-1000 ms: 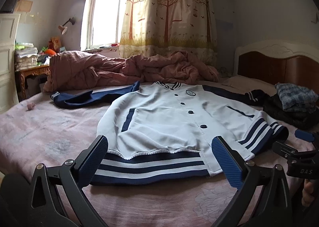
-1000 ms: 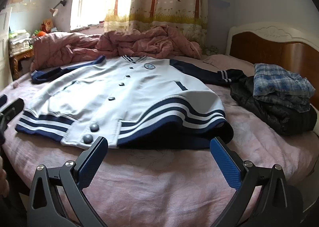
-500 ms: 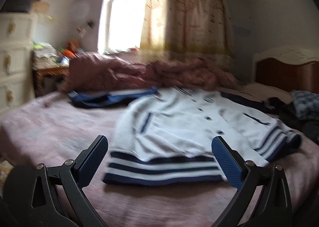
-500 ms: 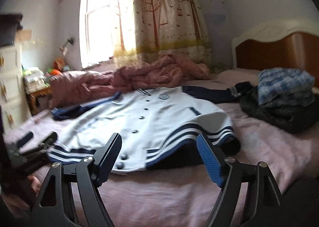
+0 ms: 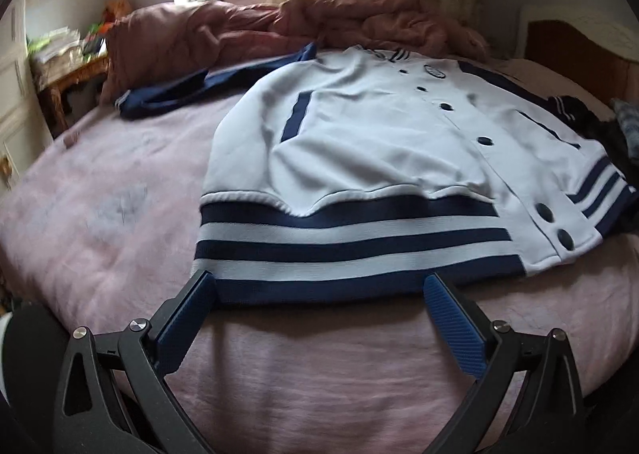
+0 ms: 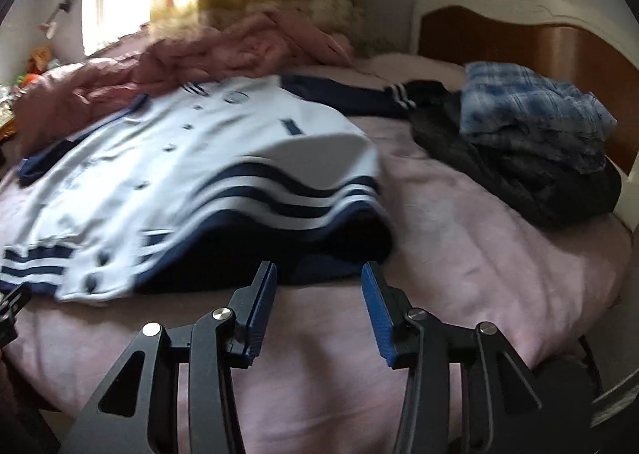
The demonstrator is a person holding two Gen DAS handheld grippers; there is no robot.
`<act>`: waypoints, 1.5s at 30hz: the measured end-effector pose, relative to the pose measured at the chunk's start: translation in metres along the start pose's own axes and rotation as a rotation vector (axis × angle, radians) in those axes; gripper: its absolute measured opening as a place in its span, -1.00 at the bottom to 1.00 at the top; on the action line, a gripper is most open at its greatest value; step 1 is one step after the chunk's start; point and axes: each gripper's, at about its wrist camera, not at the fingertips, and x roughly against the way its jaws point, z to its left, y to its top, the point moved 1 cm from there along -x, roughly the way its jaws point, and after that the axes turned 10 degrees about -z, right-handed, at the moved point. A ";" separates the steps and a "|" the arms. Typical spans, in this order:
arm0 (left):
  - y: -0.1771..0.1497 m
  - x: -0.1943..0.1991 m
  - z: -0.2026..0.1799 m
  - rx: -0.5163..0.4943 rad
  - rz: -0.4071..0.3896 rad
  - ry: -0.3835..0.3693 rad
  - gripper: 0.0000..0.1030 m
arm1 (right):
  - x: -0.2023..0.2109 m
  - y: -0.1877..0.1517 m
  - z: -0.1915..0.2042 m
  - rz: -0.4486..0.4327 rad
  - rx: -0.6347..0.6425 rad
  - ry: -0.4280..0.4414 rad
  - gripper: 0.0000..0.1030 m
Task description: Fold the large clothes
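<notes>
White button-up varsity-style jacket with navy sleeves and a navy-and-white striped hem is lying face up, buttoned, flat on the pink bed, collar toward 12 o'clock, hem toward 6, sleeves spread to 10 and 2.

Jacket blurred, headboard cut off.

A crumpled pink quilt is heaped far beyond the jaws, while a folded blue plaid garment is stacked on dark clothing to their right.
</notes>
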 end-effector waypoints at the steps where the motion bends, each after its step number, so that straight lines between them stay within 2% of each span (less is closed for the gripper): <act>1: 0.000 0.000 0.000 -0.003 0.000 -0.004 1.00 | -0.006 0.001 -0.004 0.010 0.015 -0.014 -0.09; 5: -0.004 0.004 -0.007 -0.087 -0.016 0.047 1.00 | -0.028 0.006 -0.008 0.053 0.111 -0.067 -0.09; 8: -0.007 0.007 -0.003 -0.072 -0.004 0.032 1.00 | -0.041 0.014 -0.002 0.045 0.207 -0.072 -0.09; 10: -0.007 0.009 -0.001 -0.075 -0.007 0.036 1.00 | -0.046 0.023 -0.003 0.005 0.274 -0.110 -0.09; 12: -0.007 0.008 0.002 -0.080 -0.008 0.055 1.00 | -0.049 0.037 -0.022 -0.058 0.220 -0.160 -0.09; 14: -0.006 0.005 0.006 -0.060 0.007 0.057 1.00 | -0.058 0.045 -0.054 -0.021 0.070 -0.186 -0.09; 15: -0.006 0.003 0.007 -0.049 0.014 0.055 1.00 | -0.061 0.045 -0.075 0.004 -0.059 -0.123 -0.09; 17: -0.006 0.001 0.009 -0.040 0.024 0.058 1.00 | -0.065 0.038 -0.101 0.044 -0.219 -0.031 -0.09; 19: -0.007 0.000 0.010 -0.037 0.025 0.064 1.00 | -0.065 0.032 -0.101 0.059 -0.189 -0.043 -0.09; 23: -0.007 -0.001 0.015 -0.023 0.039 0.072 1.00 | -0.053 0.031 -0.075 0.004 -0.042 -0.141 -0.09; 27: -0.011 0.004 0.032 0.002 0.045 0.128 0.97 | -0.049 0.031 -0.082 -0.023 -0.083 -0.137 -0.09; 30: -0.013 0.004 0.057 0.108 0.062 0.140 0.88 | -0.058 0.030 -0.088 0.020 -0.117 -0.123 -0.09; 32: -0.011 0.001 0.066 0.142 0.064 0.137 0.75 | -0.061 0.027 -0.091 0.043 -0.141 -0.118 -0.08; 34: -0.004 0.003 0.063 0.114 0.027 0.136 0.38 | -0.061 0.026 -0.093 0.046 -0.162 -0.106 -0.08; 36: 0.001 0.003 0.055 0.083 -0.002 0.121 0.12 | -0.056 0.027 -0.095 0.026 -0.189 -0.077 -0.08; 38: 0.008 0.003 0.053 0.062 -0.031 0.137 0.01 | -0.053 0.029 -0.095 0.002 -0.183 -0.068 -0.08; 40: 0.022 0.007 0.065 0.127 -0.080 0.155 -0.25 | -0.050 0.029 -0.091 -0.018 -0.162 -0.072 -0.08; 41: 0.032 0.007 0.075 0.173 -0.098 0.149 -0.24 | -0.049 0.029 -0.089 -0.021 -0.149 -0.075 -0.08; 42: 0.039 0.003 0.083 0.203 -0.087 0.109 -0.24 | -0.050 0.029 -0.087 -0.020 -0.135 -0.080 -0.08; 45: 0.051 -0.020 0.092 0.222 0.008 0.014 -0.27 | -0.050 0.029 -0.079 -0.014 -0.106 -0.063 -0.08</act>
